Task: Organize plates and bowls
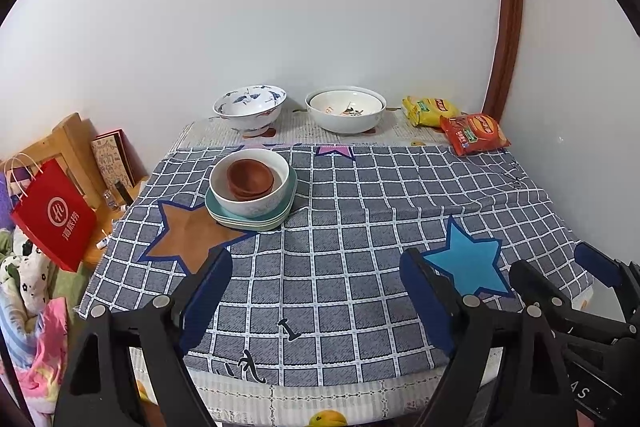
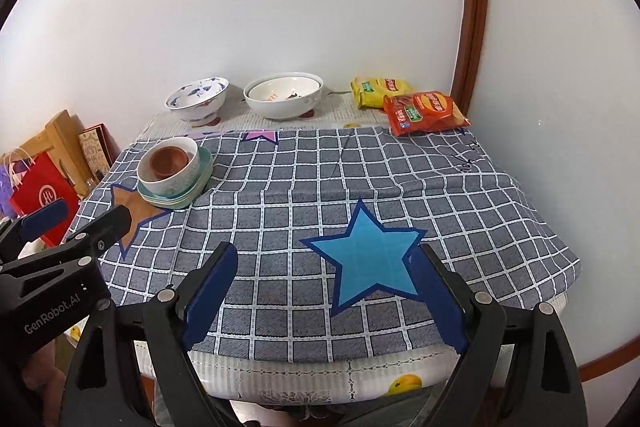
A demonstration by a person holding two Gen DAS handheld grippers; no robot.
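A stack stands on the checked cloth at the left: green plates, a white bowl on them, and brown bowls inside it. A blue-patterned bowl and a large white bowl stand at the back by the wall. My left gripper is open and empty over the table's front edge; it also shows in the right wrist view. My right gripper is open and empty beside it.
A yellow snack bag and a red one lie at the back right corner. A red paper bag and wooden items stand left of the table. A wall is close on the right.
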